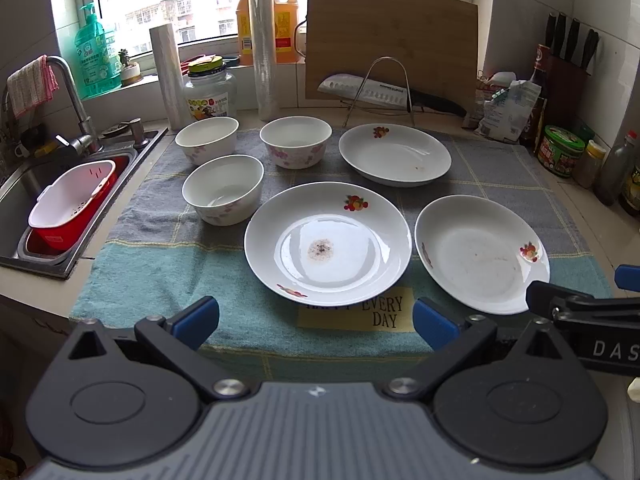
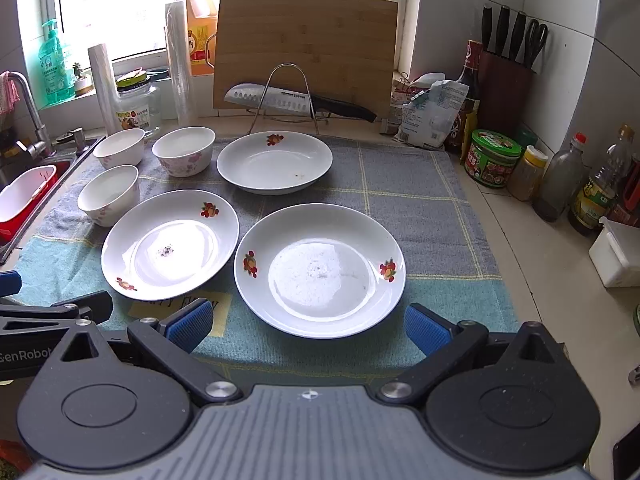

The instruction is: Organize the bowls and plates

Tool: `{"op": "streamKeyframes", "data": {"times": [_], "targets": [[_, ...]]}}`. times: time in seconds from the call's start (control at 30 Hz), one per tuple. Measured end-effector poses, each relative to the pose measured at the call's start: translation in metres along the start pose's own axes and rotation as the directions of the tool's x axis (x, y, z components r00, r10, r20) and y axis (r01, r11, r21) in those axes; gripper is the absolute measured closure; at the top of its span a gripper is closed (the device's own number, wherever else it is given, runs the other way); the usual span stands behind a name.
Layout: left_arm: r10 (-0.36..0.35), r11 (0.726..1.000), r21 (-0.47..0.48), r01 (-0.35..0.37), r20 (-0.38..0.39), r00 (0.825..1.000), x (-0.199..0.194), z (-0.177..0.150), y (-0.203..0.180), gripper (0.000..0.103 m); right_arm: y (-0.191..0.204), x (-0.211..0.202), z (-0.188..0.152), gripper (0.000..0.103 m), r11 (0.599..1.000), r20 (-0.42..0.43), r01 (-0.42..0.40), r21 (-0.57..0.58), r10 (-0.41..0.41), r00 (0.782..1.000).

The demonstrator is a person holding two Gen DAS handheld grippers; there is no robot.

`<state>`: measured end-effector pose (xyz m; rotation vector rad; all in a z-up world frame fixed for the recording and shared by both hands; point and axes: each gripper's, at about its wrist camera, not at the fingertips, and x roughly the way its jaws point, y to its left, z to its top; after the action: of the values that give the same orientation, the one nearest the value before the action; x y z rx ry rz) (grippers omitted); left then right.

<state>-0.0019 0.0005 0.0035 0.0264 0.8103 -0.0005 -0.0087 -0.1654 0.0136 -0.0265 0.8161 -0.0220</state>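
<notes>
Three white plates with fruit prints lie on a checked cloth (image 1: 160, 272): a near-middle plate (image 1: 328, 244) (image 2: 170, 242) with a dark spot, a near-right plate (image 1: 482, 254) (image 2: 320, 270), and a far plate (image 1: 394, 154) (image 2: 274, 162). Three white floral bowls stand to the left: two at the back (image 1: 207, 139) (image 1: 296, 141) and one nearer (image 1: 223, 188); in the right wrist view they are at back (image 2: 120, 146) (image 2: 184, 150) and nearer (image 2: 109, 193). My left gripper (image 1: 316, 322) is open and empty, short of the near-middle plate. My right gripper (image 2: 308, 326) is open and empty before the near-right plate.
A sink (image 1: 24, 184) with a red and white basket (image 1: 72, 204) lies left. At the back stand a cutting board (image 1: 390, 40), a knife on a wire rack (image 1: 380, 90), a jar (image 1: 210, 94) and film rolls. Bottles and jars (image 2: 560, 184) line the right wall.
</notes>
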Motion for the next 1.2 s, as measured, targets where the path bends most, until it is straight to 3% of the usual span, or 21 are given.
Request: {"op": "streamKeyframes", "data": {"times": [1.2], "targets": [[-0.004, 1.000, -0.018, 0.004, -0.018, 1.000, 0.0012, 0.0043, 0.0007, 0.001, 0.0008, -0.0023, 0.0013, 0.000, 1.000, 0.016, -0.016, -0.007, 0.016, 1.000]]}}
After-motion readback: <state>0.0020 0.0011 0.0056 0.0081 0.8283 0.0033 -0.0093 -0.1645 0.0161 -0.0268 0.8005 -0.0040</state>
